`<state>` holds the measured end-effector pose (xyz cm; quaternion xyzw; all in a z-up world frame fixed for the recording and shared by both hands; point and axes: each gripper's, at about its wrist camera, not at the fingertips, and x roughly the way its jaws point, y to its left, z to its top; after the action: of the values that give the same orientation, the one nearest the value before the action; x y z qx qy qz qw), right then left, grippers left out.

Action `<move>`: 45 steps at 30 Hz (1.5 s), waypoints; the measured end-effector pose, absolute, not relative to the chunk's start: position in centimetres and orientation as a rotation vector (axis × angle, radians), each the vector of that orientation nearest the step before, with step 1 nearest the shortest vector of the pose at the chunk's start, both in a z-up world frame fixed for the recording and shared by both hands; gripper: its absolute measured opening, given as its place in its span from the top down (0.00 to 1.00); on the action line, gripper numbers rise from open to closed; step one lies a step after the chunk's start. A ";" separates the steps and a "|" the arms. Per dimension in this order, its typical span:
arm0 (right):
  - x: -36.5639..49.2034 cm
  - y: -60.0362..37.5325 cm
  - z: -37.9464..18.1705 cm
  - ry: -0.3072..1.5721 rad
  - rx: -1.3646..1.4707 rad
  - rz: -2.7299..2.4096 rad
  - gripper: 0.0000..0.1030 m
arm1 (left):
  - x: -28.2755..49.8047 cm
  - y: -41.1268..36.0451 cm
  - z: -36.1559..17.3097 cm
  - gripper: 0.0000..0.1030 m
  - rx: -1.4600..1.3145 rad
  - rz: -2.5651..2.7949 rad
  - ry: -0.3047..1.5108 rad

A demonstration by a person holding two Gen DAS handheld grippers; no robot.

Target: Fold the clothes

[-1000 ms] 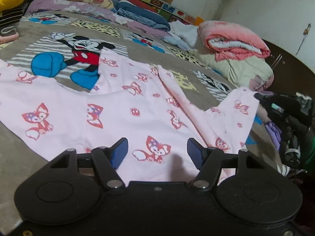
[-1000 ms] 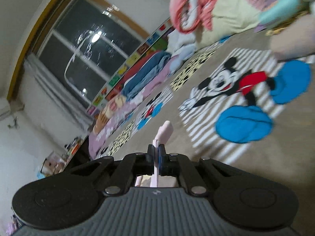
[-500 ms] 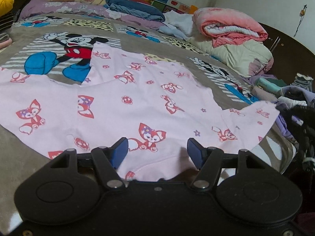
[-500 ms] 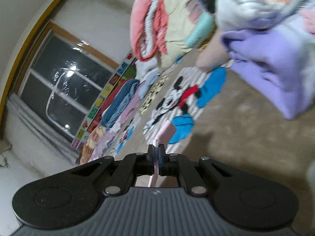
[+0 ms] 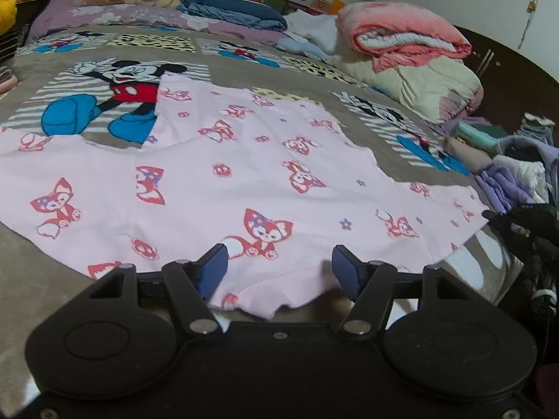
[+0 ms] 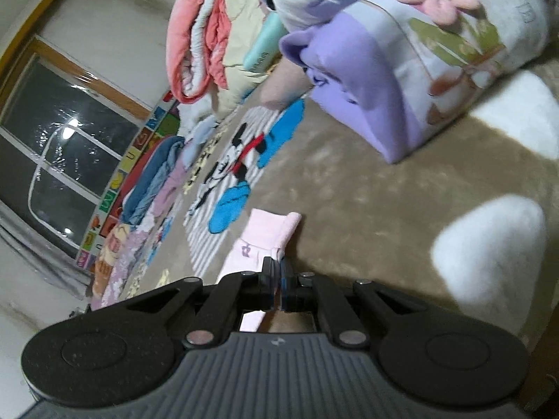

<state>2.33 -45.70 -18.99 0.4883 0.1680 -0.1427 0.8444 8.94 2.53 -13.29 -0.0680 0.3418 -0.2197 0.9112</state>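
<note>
A cartoon-mouse blanket covers the bed — a rolled pink quilt rests on a cream duvet, with blue bedding behind.

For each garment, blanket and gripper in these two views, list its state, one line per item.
pink fox-print garment: spread flat on the bed, unfolded
left gripper: open, over the garment's near edge
right gripper: shut on a pink cuff of the garment
coral blanket: folded, atop a cream quilt
purple flower blanket: folded, lying on the bed
blue bedding: bunched at the bed's far side
</note>
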 end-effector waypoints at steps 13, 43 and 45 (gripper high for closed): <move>2.6 -41.9 -14.5 0.290 0.746 -0.362 0.87 | 6.3 11.9 -11.8 0.37 -0.415 -0.228 0.616; 0.8 -11.9 -16.6 0.349 -0.913 0.435 0.66 | 0.2 -3.8 -19.8 0.83 1.196 -0.280 0.288; 0.9 -11.8 -16.7 0.348 -0.908 0.463 0.88 | 0.3 -4.0 -20.4 0.98 1.231 -0.255 0.278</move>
<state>0.88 -11.76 -16.73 -0.4324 0.1657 0.2204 0.8585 0.30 -4.00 -20.35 0.5737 0.1295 -0.1190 0.8000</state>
